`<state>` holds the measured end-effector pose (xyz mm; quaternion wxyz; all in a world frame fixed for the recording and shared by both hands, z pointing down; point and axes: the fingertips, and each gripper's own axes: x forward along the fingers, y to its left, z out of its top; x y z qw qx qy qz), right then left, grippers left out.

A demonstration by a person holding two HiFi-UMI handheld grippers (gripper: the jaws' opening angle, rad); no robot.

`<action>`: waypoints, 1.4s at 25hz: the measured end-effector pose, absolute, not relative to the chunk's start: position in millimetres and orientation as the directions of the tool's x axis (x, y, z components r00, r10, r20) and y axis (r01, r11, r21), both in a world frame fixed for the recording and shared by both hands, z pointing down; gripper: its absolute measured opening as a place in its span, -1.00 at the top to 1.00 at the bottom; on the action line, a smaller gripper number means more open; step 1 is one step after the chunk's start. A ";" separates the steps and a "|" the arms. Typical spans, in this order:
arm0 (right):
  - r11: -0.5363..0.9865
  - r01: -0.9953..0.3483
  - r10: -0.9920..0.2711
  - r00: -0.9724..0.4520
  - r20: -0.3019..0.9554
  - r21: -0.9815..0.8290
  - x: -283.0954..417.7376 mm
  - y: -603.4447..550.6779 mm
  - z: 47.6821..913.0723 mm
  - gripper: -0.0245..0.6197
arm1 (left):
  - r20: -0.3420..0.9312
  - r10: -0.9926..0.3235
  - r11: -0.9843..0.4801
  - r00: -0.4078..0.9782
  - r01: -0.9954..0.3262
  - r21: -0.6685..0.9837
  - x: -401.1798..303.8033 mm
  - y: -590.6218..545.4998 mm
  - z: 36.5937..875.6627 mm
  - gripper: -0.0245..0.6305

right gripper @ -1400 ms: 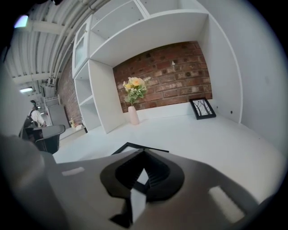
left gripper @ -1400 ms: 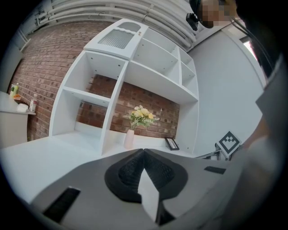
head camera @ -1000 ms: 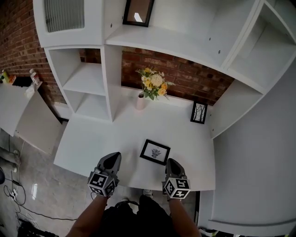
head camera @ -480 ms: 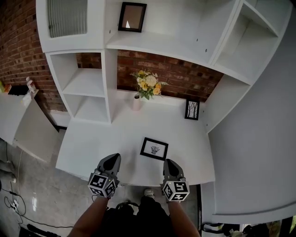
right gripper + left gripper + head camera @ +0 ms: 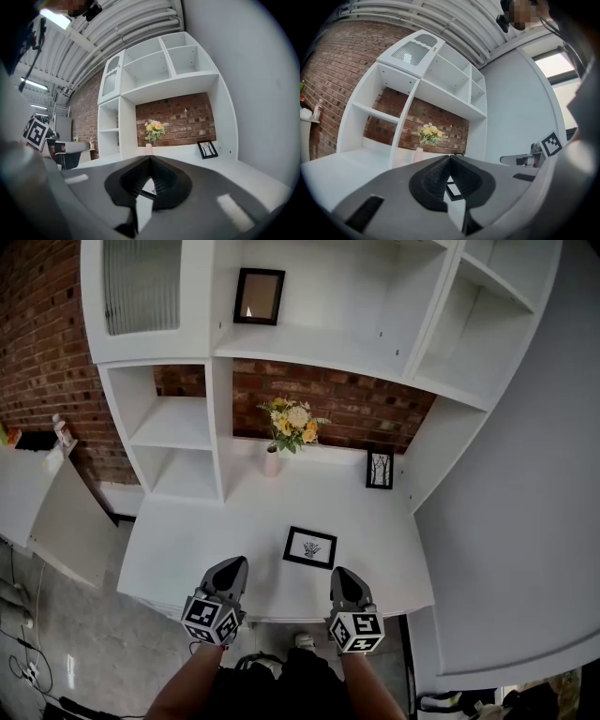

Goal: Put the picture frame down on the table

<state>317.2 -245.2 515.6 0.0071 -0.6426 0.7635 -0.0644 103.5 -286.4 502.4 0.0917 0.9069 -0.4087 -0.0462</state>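
Black frame (image 5: 310,547) lies flat on the table (image 5: 187,540), just ahead of and between my left gripper (image 5: 232,565) and right gripper (image 5: 342,574). Both are clenched on nothing. The placing looks done, so I'd back away level, clear of its edge.

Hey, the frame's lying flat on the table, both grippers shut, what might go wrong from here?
1. The picture frame lies near the front edge of the table, just ahead of the right gripper; a careless sweep might nudge it off.
2. Reaching further in might tip the flower vase or the small standing frame at the back.
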 end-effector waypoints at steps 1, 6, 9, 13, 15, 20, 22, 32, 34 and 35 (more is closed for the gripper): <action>0.165 -0.980 -0.983 -0.173 0.065 -0.106 317.0 -244.0 512.9 0.91 | -0.014 -0.748 -0.652 0.663 -0.731 0.200 103.6 -285.5 499.8 0.95; 0.175 -0.981 -0.983 -0.179 0.041 -0.089 313.7 -236.2 501.8 0.91 | -0.031 -0.746 -0.659 0.665 -0.730 0.179 101.5 -279.1 492.3 0.95; 0.171 -0.982 -0.984 -0.174 0.029 -0.081 313.6 -230.7 496.5 0.91 | -0.033 -0.744 -0.662 0.667 -0.730 0.173 99.4 -274.2 491.5 0.95; 0.172 -0.983 -0.985 -0.173 0.018 -0.072 313.2 -222.6 493.5 0.91 | -0.027 -0.746 -0.660 0.665 -0.733 0.166 93.7 -268.8 494.2 0.95; 0.172 -0.983 -0.985 -0.174 0.019 -0.066 313.3 -218.8 493.8 0.91 | -0.020 -0.749 -0.656 0.662 -0.737 0.163 90.5 -267.1 496.3 0.95; 0.168 -0.984 -0.985 -0.170 0.026 -0.065 315.8 -212.9 495.4 0.91 | -0.007 -0.755 -0.648 0.655 -0.746 0.154 85.0 -266.8 497.1 0.95; 0.171 -0.983 -0.985 -0.173 0.025 -0.065 317.3 -213.3 493.9 0.91 | -0.005 -0.762 -0.640 0.647 -0.753 0.153 83.3 -266.4 495.5 0.95; 0.205 -0.976 -0.979 -0.206 0.001 -0.077 310.5 -200.8 479.0 0.91 | -0.015 -0.781 -0.620 0.624 -0.772 0.140 79.6 -237.4 483.5 0.95; 0.216 -0.973 -0.976 -0.218 0.011 -0.078 306.3 -192.5 481.2 0.91 | -0.013 -0.787 -0.612 0.617 -0.778 0.140 77.4 -227.7 483.4 0.95; 0.221 -0.972 -0.975 -0.223 0.018 -0.079 304.1 -187.1 483.2 0.91 | -0.009 -0.791 -0.607 0.612 -0.782 0.142 75.8 -222.2 484.3 0.95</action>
